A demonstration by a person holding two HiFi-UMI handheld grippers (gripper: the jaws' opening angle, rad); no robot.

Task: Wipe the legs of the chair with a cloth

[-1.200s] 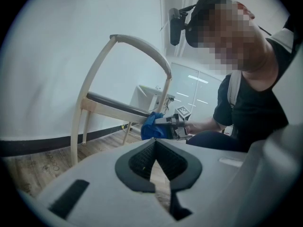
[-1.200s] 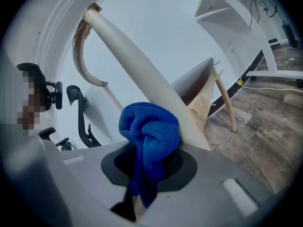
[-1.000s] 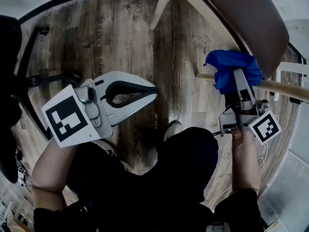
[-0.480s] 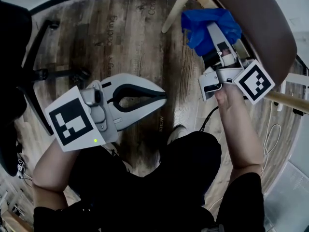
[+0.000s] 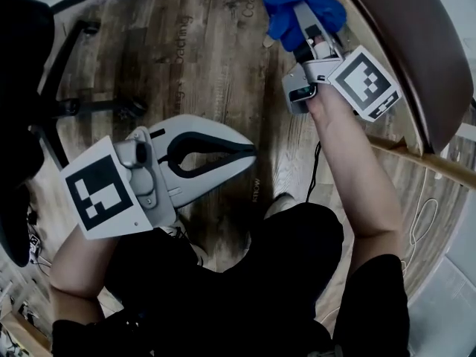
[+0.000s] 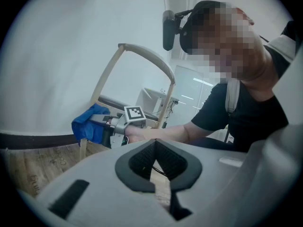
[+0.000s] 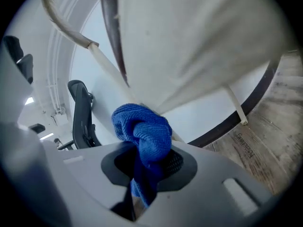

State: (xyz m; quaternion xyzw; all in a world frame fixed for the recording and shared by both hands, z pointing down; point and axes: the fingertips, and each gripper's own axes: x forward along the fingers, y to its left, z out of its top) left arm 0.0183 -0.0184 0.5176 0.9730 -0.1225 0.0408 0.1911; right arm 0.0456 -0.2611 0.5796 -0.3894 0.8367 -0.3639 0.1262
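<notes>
A blue cloth (image 5: 297, 10) is bunched in my right gripper (image 5: 299, 22), which is shut on it at the top of the head view. The cloth presses against a pale wooden chair leg (image 5: 265, 42) just below the brown seat (image 5: 416, 43). In the right gripper view the cloth (image 7: 144, 136) sits between the jaws, touching a leg (image 7: 111, 72) under the seat's underside (image 7: 199, 46). My left gripper (image 5: 249, 153) hovers over the floor at centre left, shut and holding nothing. The left gripper view shows the cloth (image 6: 90, 124) against the leg (image 6: 84, 148).
A black office chair base (image 5: 82, 110) stands on the wooden floor at the left. A second wooden chair part (image 5: 424, 158) runs along the right, with a white cable (image 5: 424, 214) lying on the floor below it. The person's dark-clad legs fill the bottom middle.
My right gripper has carried the cloth from the wooden bar at the right up and leftward to the leg at the top. The left gripper has barely shifted.
</notes>
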